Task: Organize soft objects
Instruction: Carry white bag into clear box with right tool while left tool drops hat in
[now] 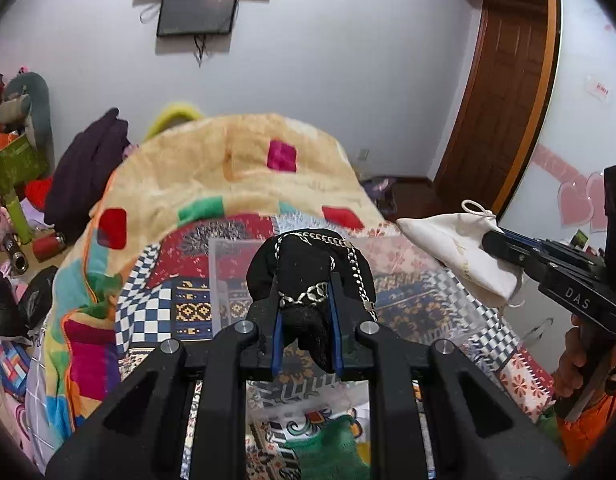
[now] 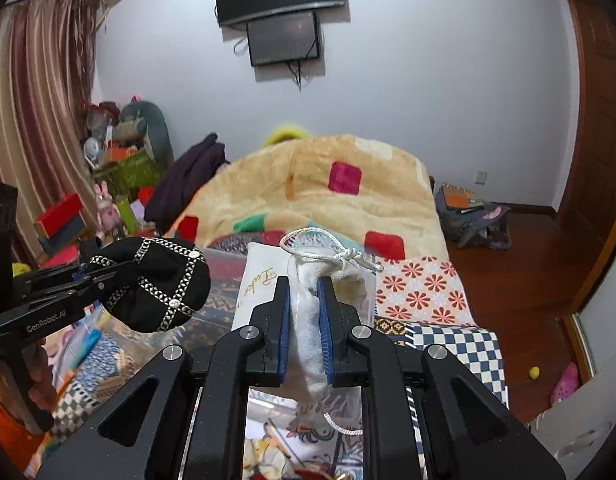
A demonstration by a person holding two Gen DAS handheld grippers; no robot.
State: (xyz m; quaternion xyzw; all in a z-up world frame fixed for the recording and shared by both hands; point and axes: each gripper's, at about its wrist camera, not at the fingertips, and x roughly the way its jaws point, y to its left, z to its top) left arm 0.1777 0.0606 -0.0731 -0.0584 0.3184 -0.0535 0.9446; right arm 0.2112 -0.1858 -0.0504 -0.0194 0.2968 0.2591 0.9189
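Two soft items are held clear of the bed at once, apparently so that each can be carried to a sorting place without dragging across the covers. The left gripper [image 1: 305, 312] is closed on a black cap [image 1: 308, 268] trimmed with silver chain; the cloth is pinched between the blue pads [image 1: 276, 340], its crown bulging forward beyond the fingertips and a tail of fabric hanging back between the jaws. The right gripper [image 2: 305, 320] is closed on a white drawstring pouch [image 2: 308, 312]; the gathered neck and cord loop project ahead of the fingertips, and the lower end trails back behind the pads. A clear plastic box [image 1: 227, 280] is seen ahead of and below the left jaws, resting on the patterned bedspread [image 1: 408, 280]; it is judged the likely destination, though this cannot be confirmed. A yellow blanket [image 1: 227, 176] lies further ahead of both jaws. Both grippers are held roughly level, side by side and pointed along the bed, each visible at the edge of the other's view. The items are kept well apart, not touching.
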